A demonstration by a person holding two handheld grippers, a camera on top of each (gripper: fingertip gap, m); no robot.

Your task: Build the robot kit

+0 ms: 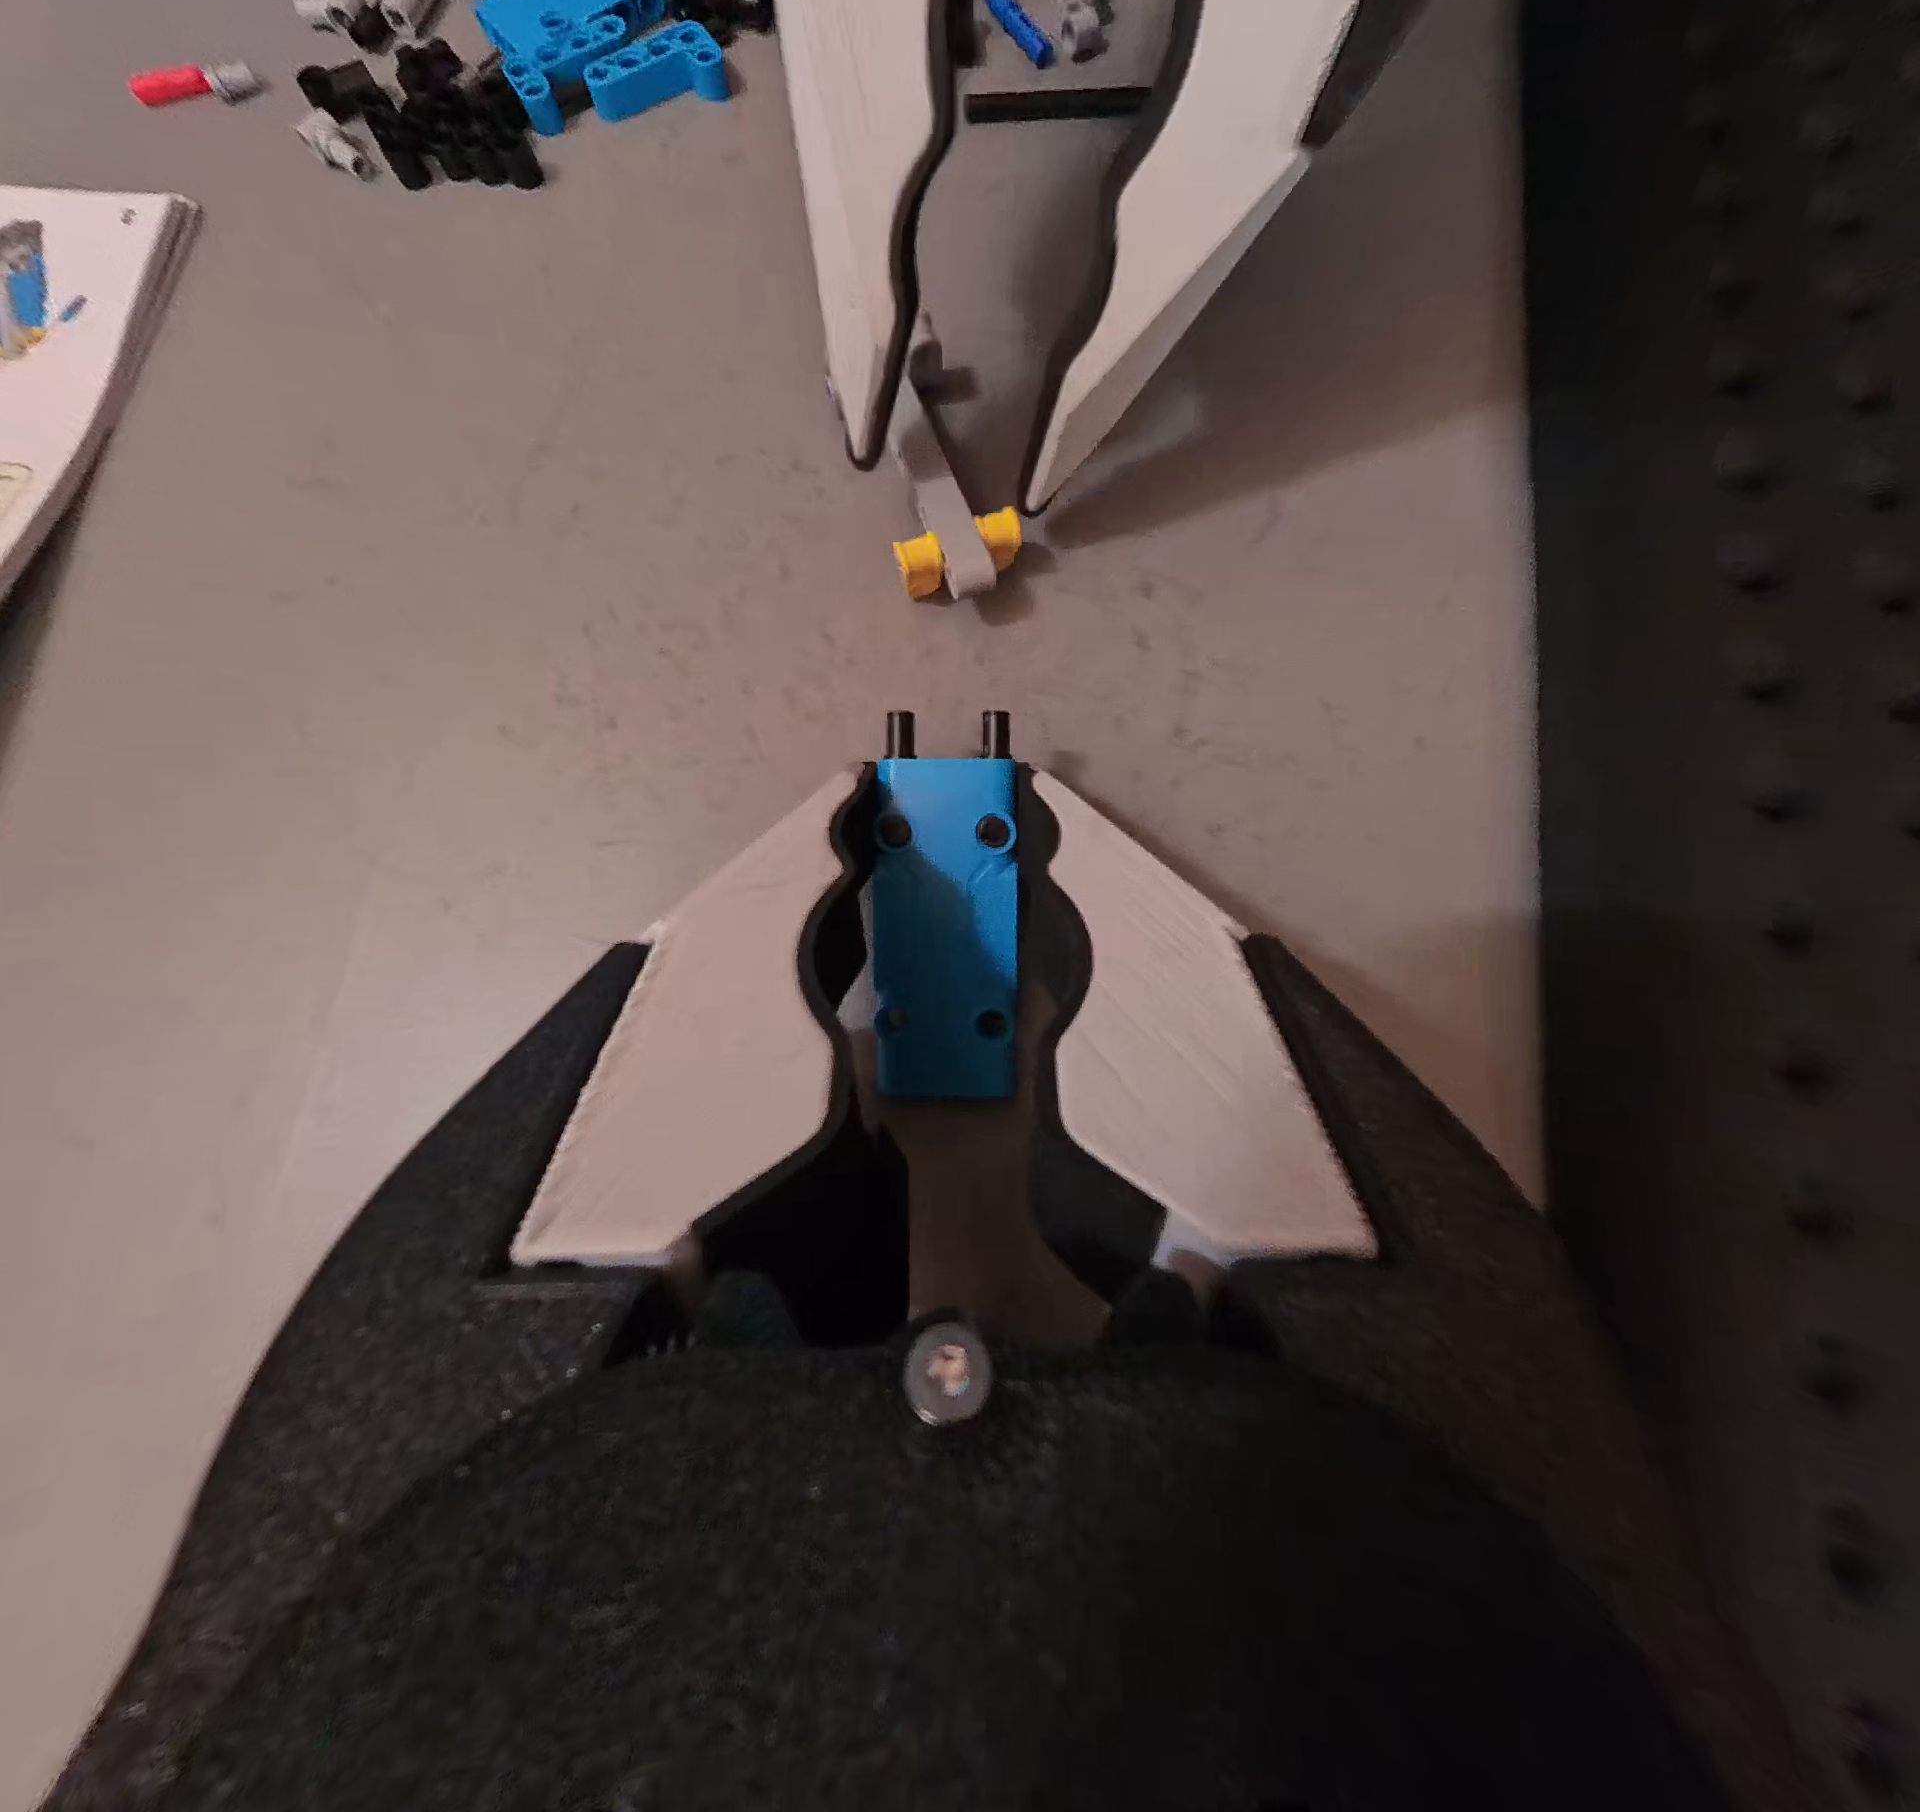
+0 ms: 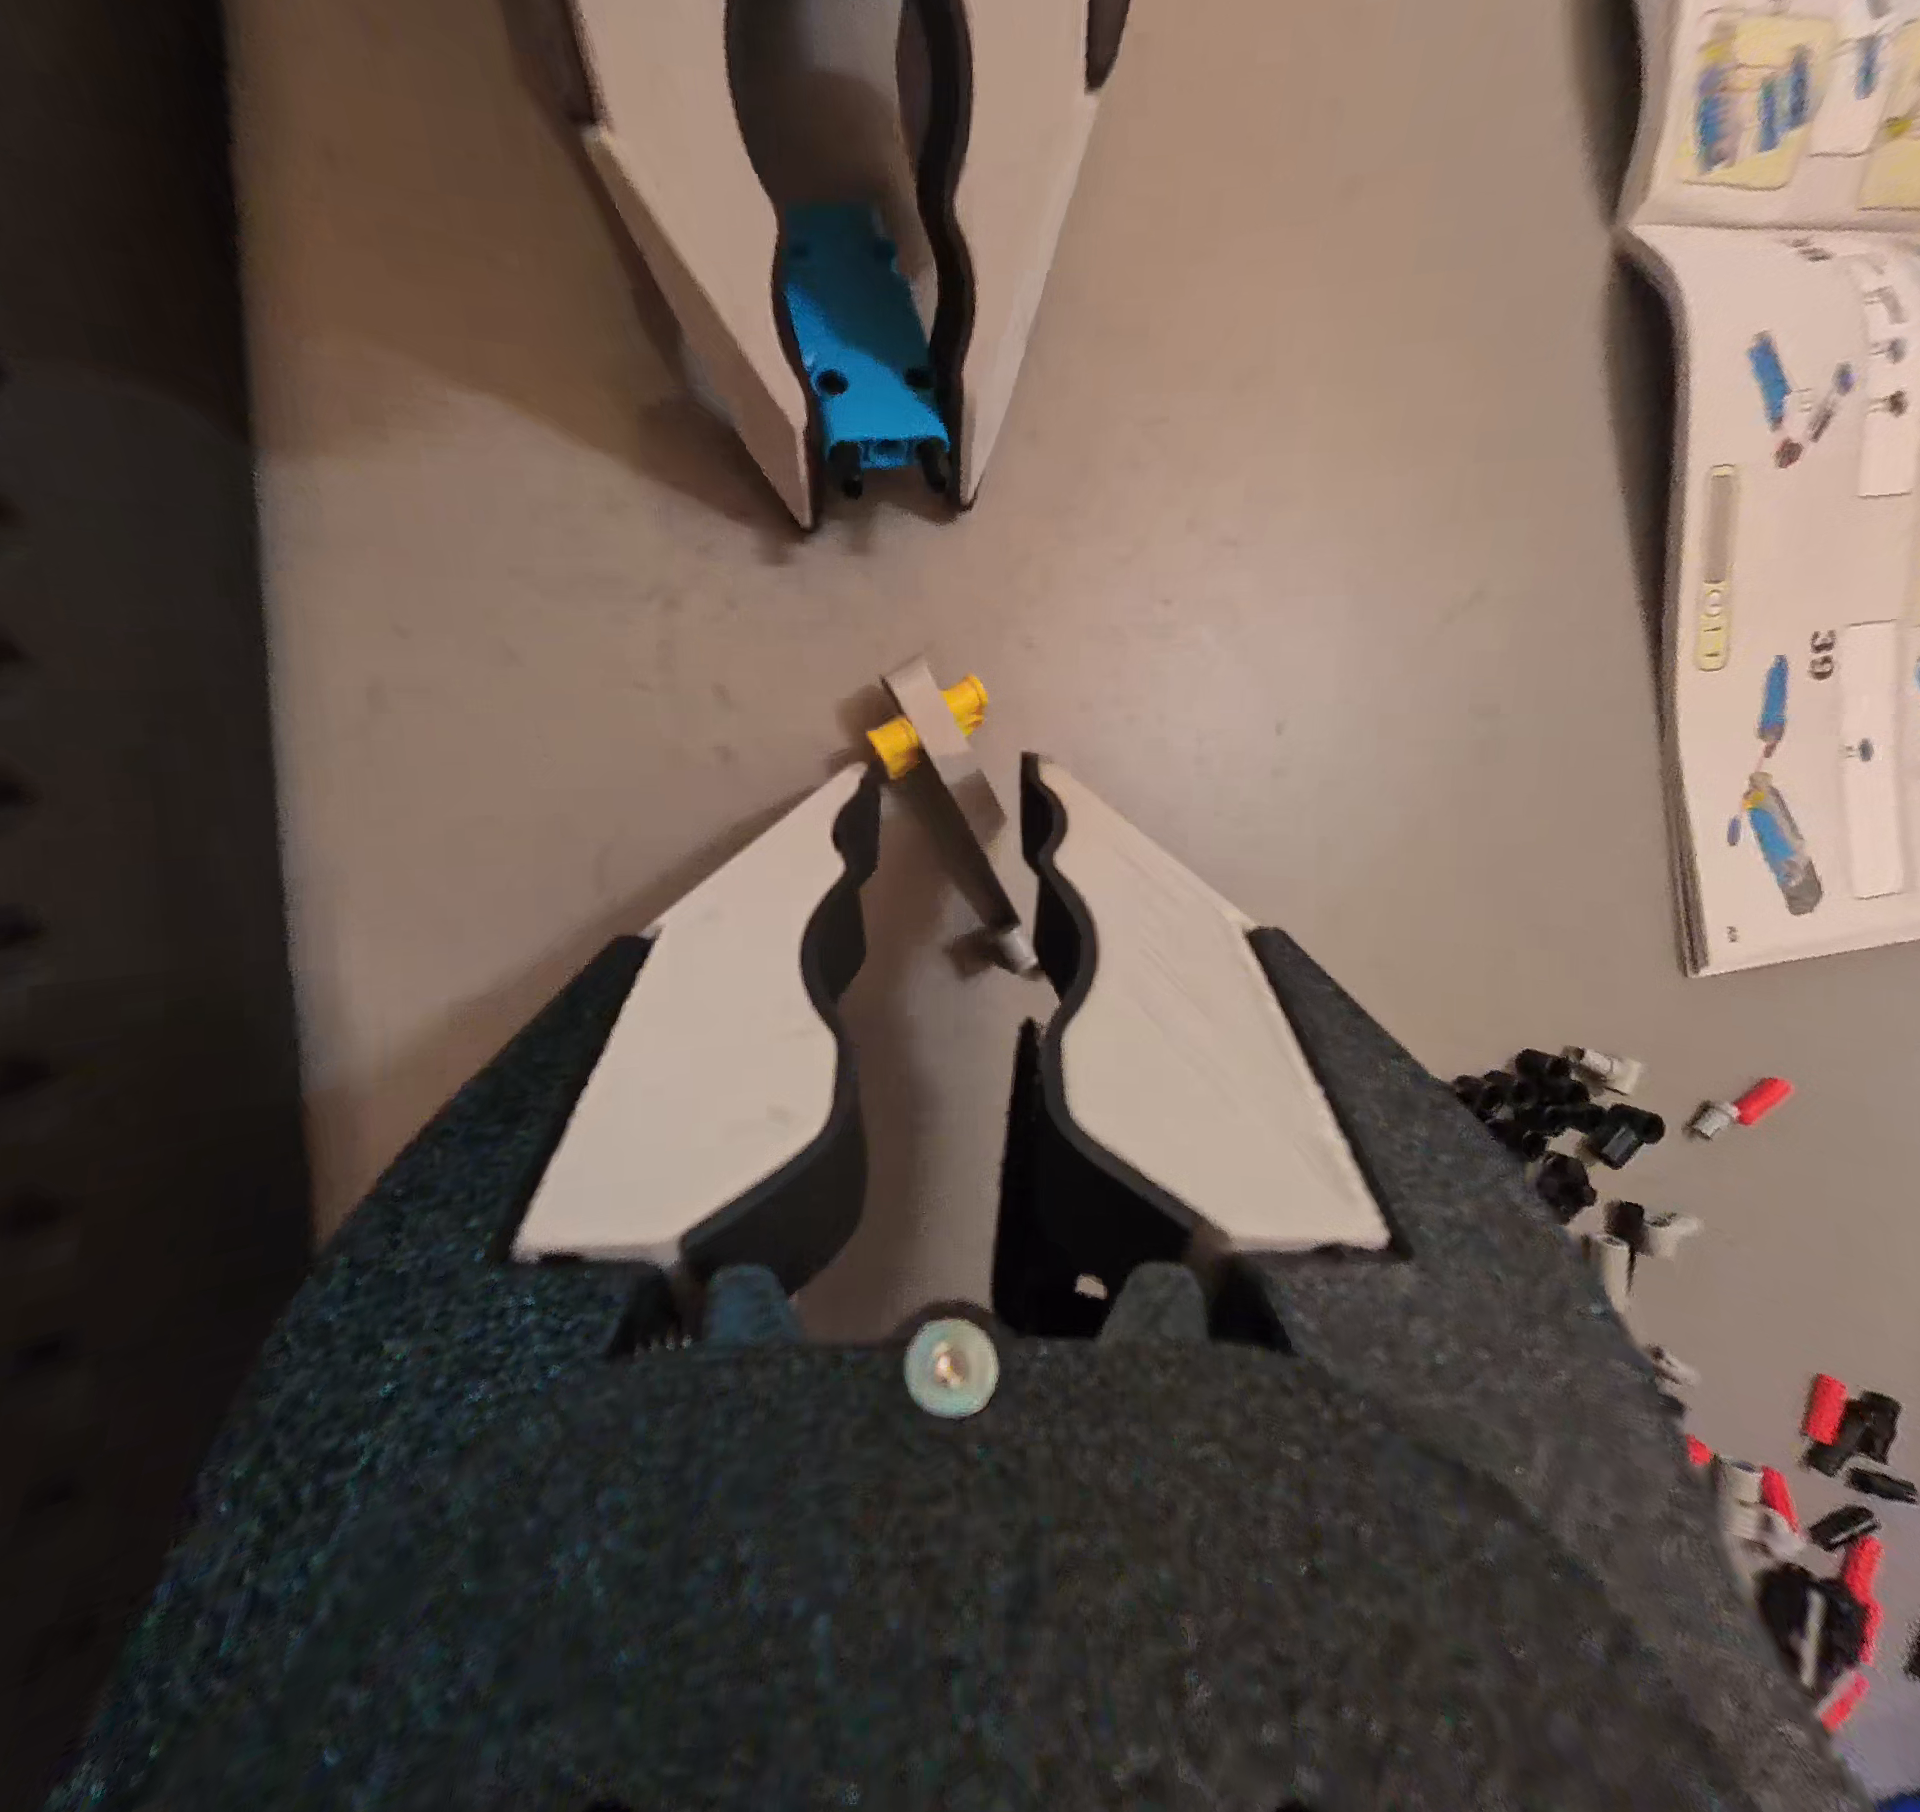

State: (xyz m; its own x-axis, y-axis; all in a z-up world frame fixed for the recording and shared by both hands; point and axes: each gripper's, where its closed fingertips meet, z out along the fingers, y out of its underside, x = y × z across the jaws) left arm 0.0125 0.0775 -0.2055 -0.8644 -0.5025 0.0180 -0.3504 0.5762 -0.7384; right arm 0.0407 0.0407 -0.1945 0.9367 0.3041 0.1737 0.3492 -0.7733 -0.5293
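Here we see left gripper [image 1: 945,770] clamped on blue block [image 1: 945,931], two black pins [image 1: 948,734] poking past tips. Right gripper [image 2: 945,765] spread apart around grey beam [image 2: 961,796], not pinching it; yellow pins [image 2: 928,720] at beam's far end. Both over grey table [image 1: 416,619]. Booklet [image 2: 1808,567], loose parts [image 1: 499,48] lie aside.

Two hand-held grippers point at each other, tip to tip.

The left gripper [image 1: 945,770], with pale flat fingers [image 1: 727,993] lined in black rubber on a rough black body, has its fingers pressed in tight on both sides of what it holds. The right gripper [image 2: 945,765], built the same, has its pale fingers [image 2: 1174,1035] a little apart, with a gap between the tips. Both reach low over the surface, tips near but not touching.
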